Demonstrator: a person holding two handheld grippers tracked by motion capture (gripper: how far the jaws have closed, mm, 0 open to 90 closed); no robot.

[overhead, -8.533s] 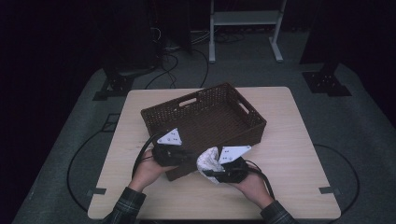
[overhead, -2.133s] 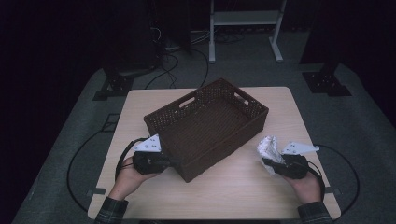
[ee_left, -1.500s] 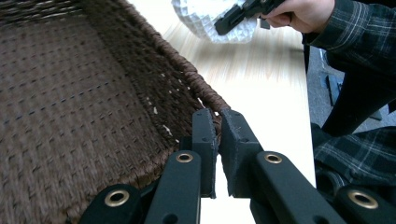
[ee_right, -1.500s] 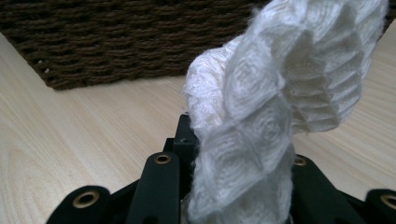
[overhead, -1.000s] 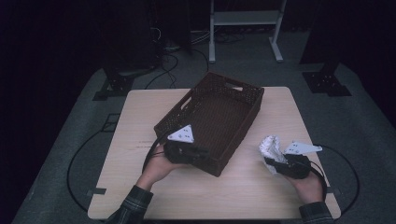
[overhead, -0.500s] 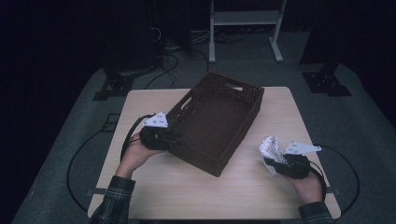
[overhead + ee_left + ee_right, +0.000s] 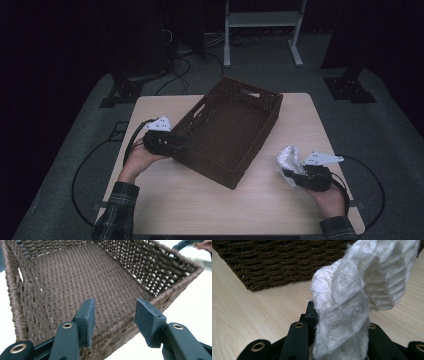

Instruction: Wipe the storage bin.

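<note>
Left gripper (image 7: 172,142) sits at the basket's (image 7: 227,132) near-left rim. Its jaws have just been opening and now straddle the rim (image 7: 130,323) without pressing it. The basket lies askew mid-table (image 7: 200,210). Right gripper (image 7: 295,175) rests on the table to the basket's right, apart from it, jaws pinching a crumpled white cloth (image 7: 352,297) that sticks up between them.

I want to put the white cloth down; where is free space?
The dark brown woven basket has a bare floor. The light wooden table is free along its near edge. It is crowded beside the left gripper and right gripper holding the white textured cloth.
</note>
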